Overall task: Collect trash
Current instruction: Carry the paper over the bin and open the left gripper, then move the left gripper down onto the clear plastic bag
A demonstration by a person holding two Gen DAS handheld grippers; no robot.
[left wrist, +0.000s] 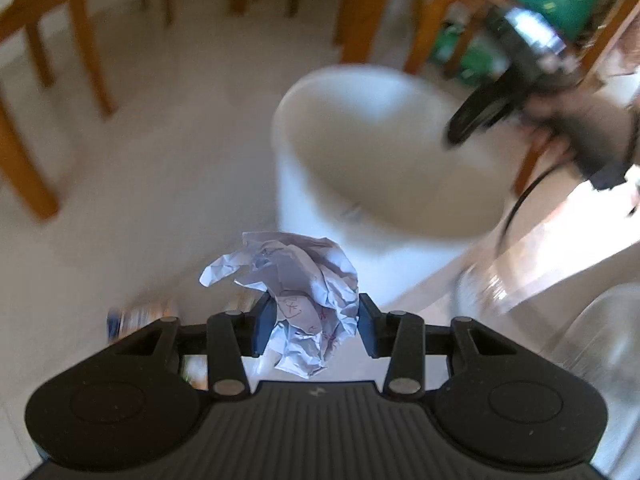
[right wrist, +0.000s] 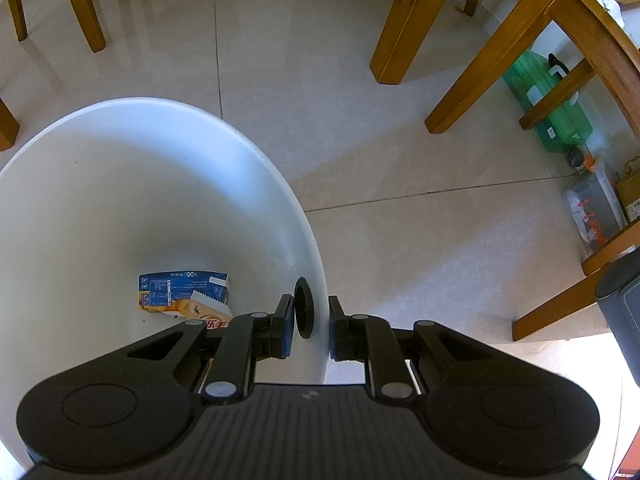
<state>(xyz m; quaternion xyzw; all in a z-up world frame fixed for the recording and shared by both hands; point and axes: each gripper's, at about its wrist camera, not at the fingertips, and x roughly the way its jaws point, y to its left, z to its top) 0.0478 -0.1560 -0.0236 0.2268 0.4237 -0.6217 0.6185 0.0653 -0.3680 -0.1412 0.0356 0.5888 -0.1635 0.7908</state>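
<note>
A crumpled sheet of white paper [left wrist: 304, 276] with pen marks sits between the pads of my left gripper [left wrist: 316, 312], which is shut on it and held above the tiled floor. Just beyond and to the right stands the white bin [left wrist: 380, 160], blurred. My right gripper [right wrist: 310, 320] is shut on the bin's [right wrist: 120, 180] rim, next to a black ring [right wrist: 304, 312] set in the wall. A hand holds that right gripper [left wrist: 460, 128] over the bin's right edge. A blue and orange carton [right wrist: 184, 292] and a wrapper [right wrist: 212, 314] lie at the bin's bottom.
Wooden chair and table legs [right wrist: 404, 20] stand around on the pale floor tiles. A green plastic bottle [right wrist: 548, 100] and a clear plastic bag [right wrist: 592, 216] lie under the table at right. A dark cylinder [right wrist: 620, 312] stands at the right edge. Blurred clear plastic [left wrist: 500, 280] lies at lower right.
</note>
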